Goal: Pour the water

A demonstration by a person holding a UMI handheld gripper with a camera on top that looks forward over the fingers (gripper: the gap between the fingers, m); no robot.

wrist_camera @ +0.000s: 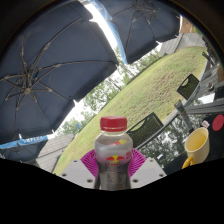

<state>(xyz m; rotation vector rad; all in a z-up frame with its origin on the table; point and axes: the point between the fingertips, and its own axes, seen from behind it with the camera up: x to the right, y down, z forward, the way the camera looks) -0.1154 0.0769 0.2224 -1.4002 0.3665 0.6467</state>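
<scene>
A clear plastic bottle (pixel 113 155) with a red cap and a red, yellow and blue label stands upright between my fingers. My gripper (pixel 113 168) is shut on it, the pink pads (pixel 88 166) pressing on both sides of its body. The view is tilted, so the bottle is held up in the air. A yellow mug (pixel 197 147) stands on the white table (pixel 168 163), to the right of the bottle and a little beyond the fingers.
Dark garden chairs (pixel 146 128) stand round the table beyond the bottle. Two large dark parasols (pixel 60 62) spread overhead. A lawn (pixel 150 90) and trees lie beyond. A red object (pixel 217 122) sits past the mug.
</scene>
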